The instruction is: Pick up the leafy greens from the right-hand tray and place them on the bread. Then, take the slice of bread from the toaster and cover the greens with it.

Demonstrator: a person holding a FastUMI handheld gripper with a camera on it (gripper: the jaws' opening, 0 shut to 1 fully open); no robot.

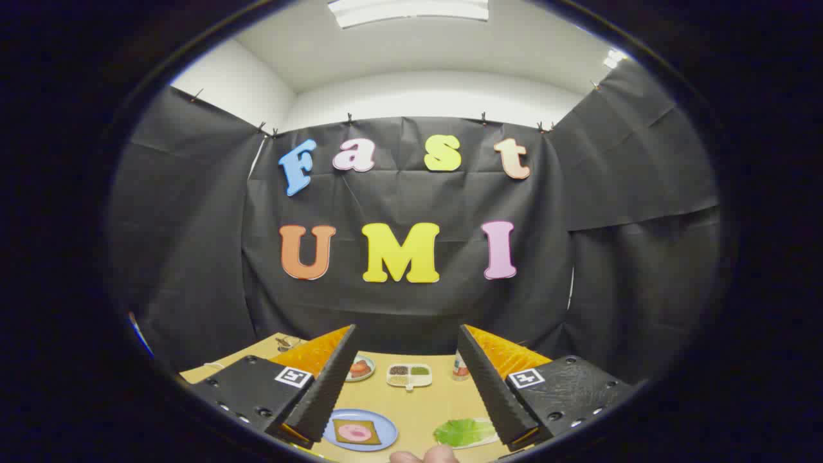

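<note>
Meanwhile the tool (406, 341) hangs released above the desk (427, 402), fingers spread wide; leafy greens (464, 432) lie below between them, right of the bread (356, 431) on its blue plate (388, 429).

Mounted on the claw (406, 341), looking forward along its two spread fingers (325, 386) and slightly down across the desk (424, 402) toward the black cloth wall (411, 193) at its far edge, with white room wall and ceiling lights (408, 9) above. Held well back from the near edge and raised above the desk, so a plate with bread (360, 429), leafy greens (464, 432), a small divided tray (409, 375), a small dish (360, 368) and a bottle (460, 365) show small between the fingers. Fisheye, wide enough to take in both side walls of the booth.
</note>
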